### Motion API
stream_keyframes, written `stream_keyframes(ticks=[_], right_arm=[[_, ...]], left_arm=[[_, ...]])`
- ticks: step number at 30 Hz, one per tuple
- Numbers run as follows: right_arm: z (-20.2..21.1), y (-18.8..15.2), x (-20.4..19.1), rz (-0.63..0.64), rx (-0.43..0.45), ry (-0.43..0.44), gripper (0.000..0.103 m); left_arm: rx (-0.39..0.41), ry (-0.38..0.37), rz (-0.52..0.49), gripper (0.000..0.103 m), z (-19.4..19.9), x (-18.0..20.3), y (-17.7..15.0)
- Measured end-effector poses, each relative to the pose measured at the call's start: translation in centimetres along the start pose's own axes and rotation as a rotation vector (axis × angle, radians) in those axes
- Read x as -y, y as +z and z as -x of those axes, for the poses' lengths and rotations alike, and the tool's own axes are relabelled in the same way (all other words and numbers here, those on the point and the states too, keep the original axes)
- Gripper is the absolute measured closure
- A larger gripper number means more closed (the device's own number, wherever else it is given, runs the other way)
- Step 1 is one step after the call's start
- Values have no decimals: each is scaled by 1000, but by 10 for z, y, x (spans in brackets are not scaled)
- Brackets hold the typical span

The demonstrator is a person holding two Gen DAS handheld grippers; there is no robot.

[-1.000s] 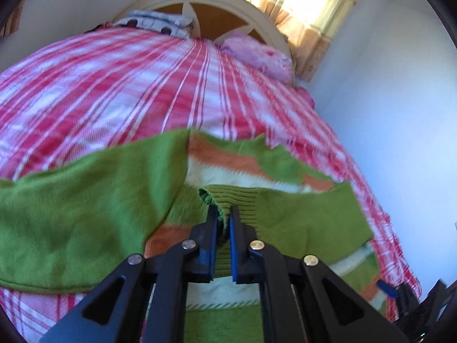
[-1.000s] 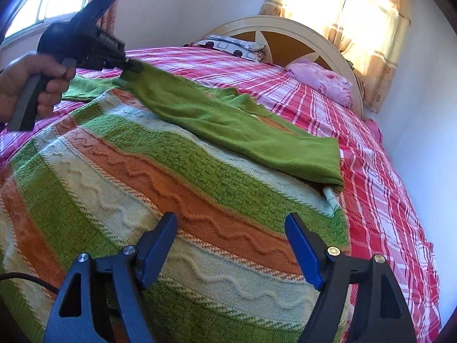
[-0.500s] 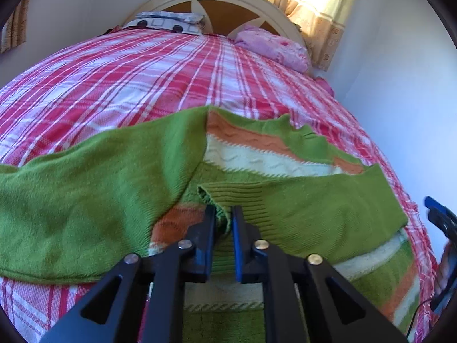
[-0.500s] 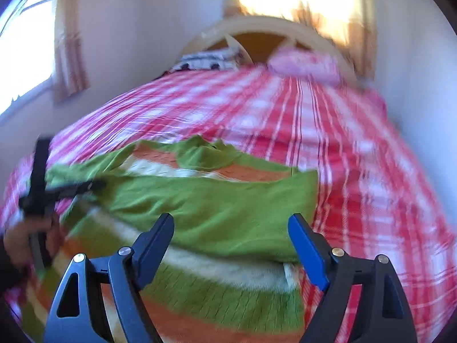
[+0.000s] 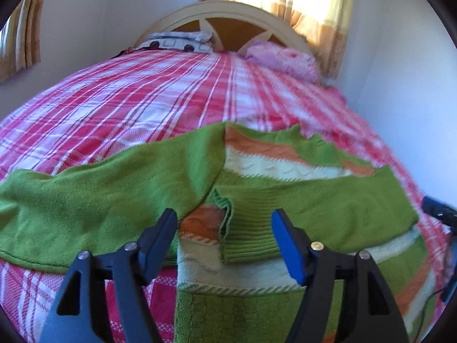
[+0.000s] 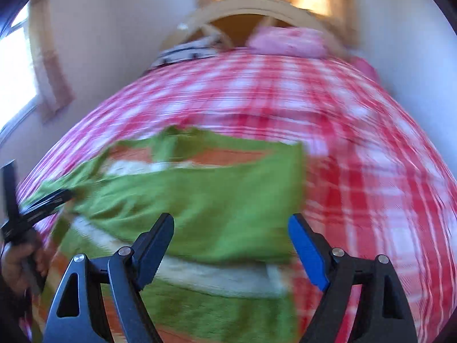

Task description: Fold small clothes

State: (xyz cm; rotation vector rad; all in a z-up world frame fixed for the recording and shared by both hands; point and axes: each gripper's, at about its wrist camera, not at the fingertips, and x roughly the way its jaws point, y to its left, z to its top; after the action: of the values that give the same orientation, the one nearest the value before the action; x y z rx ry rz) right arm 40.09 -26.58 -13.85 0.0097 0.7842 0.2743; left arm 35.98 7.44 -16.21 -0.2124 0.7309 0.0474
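Left wrist view: left gripper (image 5: 224, 228) jaws had just been opening, releasing the ribbed cuff (image 5: 251, 228) of the striped green-orange-cream knitted sweater (image 5: 285, 168) lying between them.

Right wrist view: right gripper (image 6: 231, 243) spread, empty, above the folded green sleeve (image 6: 200, 200). Advice: flatten sleeve before the next fold.

You see: sweater (image 5: 285, 171) green, orange and cream stripes; bedspread (image 5: 142, 100) red-white plaid; far pillow (image 5: 282, 60) pink.

Bright daylight through the curtained window (image 5: 311, 0) behind the headboard (image 5: 237, 14), blown out to white glare. Strong fisheye bending and dark corners (both views). Left wrist view fairly sharp; right wrist view smeared by motion blur, bedspread (image 6: 357, 157) stripes streaked.
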Motion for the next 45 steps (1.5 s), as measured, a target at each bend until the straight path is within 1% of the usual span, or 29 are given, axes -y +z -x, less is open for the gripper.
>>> stream_keyframes(ticks=[2, 3, 4, 5, 9, 11, 12, 13, 15, 17, 19, 21, 24, 27, 28, 30, 32, 33, 34, 36, 38, 40, 43, 45], right_arm=[[-26, -6, 1, -8, -121, -66, 20], [-39, -12, 7, -41, -183, -91, 20], [-44, -18, 13, -82, -187, -75, 20], [-40, -21, 14, -95, -155, -66, 20], [-26, -14, -1, -88, -143, -93, 20], [-19, -3, -19, -54, -118, -72, 20], [-19, 4, -31, -19, -108, -52, 20], [-21, 8, -43, 8, -104, -50, 20], [-34, 8, -67, 58, -140, -72, 20], [-63, 2, -77, 92, -249, -94, 20], [-64, 2, -77, 65, -241, -104, 20], [-53, 6, -81, 63, -208, -100, 20], [-45, 15, -108, 115, -156, -64, 20], [-57, 25, -141, 153, -137, -30, 20], [-64, 27, -146, 158, -141, -25, 20], [-86, 25, -159, 168, -178, -12, 20], [-103, 18, -168, 188, -216, -28, 19], [-103, 18, -168, 165, -196, -28, 16], [-103, 19, -166, 151, -197, -23, 16], [-96, 18, -165, 145, -186, -25, 16], [-82, 14, -167, 155, -150, -25, 16], [-64, 6, -170, 177, -116, -9, 16], [-44, -8, -180, 217, -85, 16, 16], [-32, -19, -188, 248, -72, 33, 16]], left_arm=[[-31, 29, -17, 31, -8, 2, -1], [-61, 46, -31, 30, -14, 4, -1], [-73, 57, -33, 30, -16, 4, -2], [-78, 62, -31, 30, -18, 4, -2], [-71, 44, -28, 27, -16, 2, -4], [-64, 36, -19, 27, -14, 1, -4], [-54, 33, -12, 27, -12, 0, -4], [-40, 24, -5, 26, -8, -1, -5], [-25, 6, 19, 26, -3, -4, -4], [-20, -21, 52, 26, 5, -11, -3], [-13, -23, 66, 26, 16, -20, -3], [13, -27, 65, 24, 31, -33, -2], [50, 20, 63, 16, 52, -61, -2], [62, 67, 81, 16, 65, -90, -1], [61, 86, 87, 16, 68, -100, -2], [66, 133, 99, 16, 76, -121, -4], [67, 170, 110, 16, 82, -143, -8], [62, 204, 118, 16, 85, -158, -10], [60, 222, 123, 16, 87, -165, -12], [52, 267, 141, 16, 91, -190, -17], [41, 313, 166, 16, 96, -216, -24], [34, 361, 213, 16, 101, -245, -30], [36, 404, 278, 16, 109, -277, -39], [40, 412, 310, 16, 111, -290, -43]])
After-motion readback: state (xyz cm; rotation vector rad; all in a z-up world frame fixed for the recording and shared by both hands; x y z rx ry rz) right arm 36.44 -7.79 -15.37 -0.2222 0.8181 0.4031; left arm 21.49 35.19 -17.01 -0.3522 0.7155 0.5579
